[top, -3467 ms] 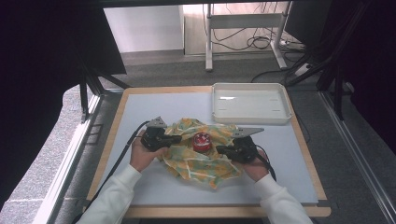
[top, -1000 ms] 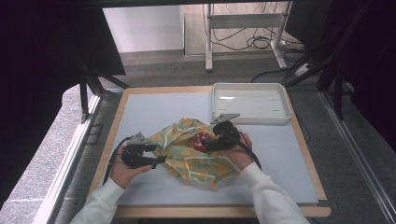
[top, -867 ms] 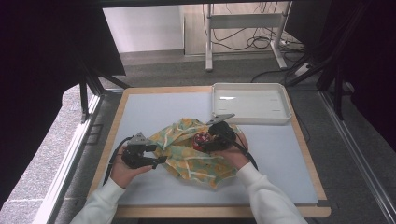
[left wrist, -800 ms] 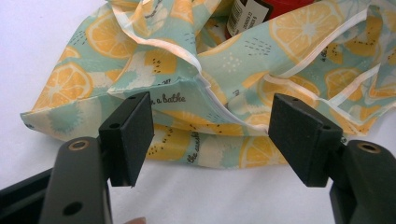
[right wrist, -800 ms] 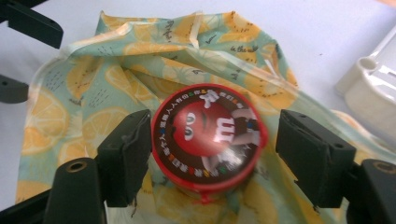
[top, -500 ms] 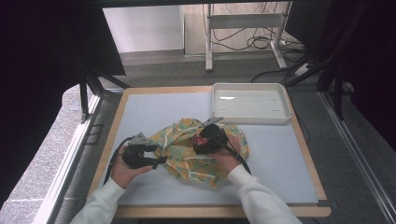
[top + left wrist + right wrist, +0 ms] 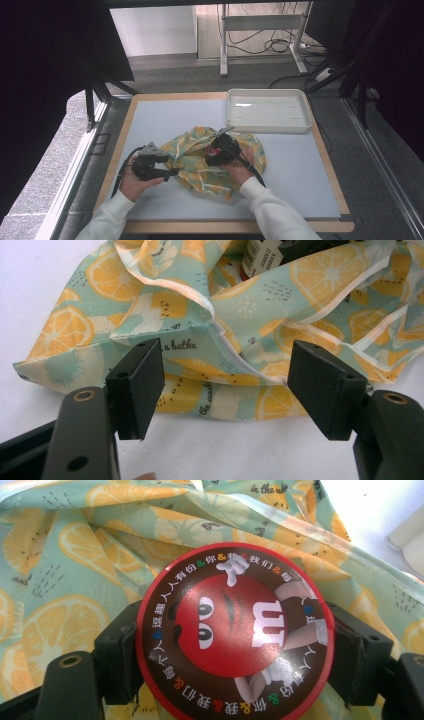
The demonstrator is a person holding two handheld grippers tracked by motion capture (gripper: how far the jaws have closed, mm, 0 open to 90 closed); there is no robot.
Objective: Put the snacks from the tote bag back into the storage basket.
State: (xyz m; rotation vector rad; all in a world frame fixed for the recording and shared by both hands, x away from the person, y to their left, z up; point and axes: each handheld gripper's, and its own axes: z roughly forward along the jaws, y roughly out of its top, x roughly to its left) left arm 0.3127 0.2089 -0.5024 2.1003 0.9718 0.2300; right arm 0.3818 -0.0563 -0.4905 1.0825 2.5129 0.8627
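Note:
A crumpled cloth bag printed with lemon slices (image 7: 192,150) (image 7: 250,315) (image 7: 60,580) lies mid-table. On it rests a red and brown candy can (image 7: 208,150) (image 7: 235,630), its round lid facing the right gripper view; its barcode label (image 7: 256,255) peeks in at the top of the left gripper view. My right gripper (image 7: 214,152) (image 7: 235,655) is down over the can, jaws just opened wide and standing on either side of it; the lid covers the pad faces. My left gripper (image 7: 172,171) (image 7: 225,380) is open at the bag's left edge, a fold lying just beyond its pads.
A white shallow tray (image 7: 265,91) stands at the back right of the pale table (image 7: 300,170), close behind the bag. Wooden edging frames the table. Beyond it are dark frame legs and cables on the floor.
My right gripper has moved left and down from the bag's right side onto the can, which it now covers. The left gripper has stayed at the bag's left edge.

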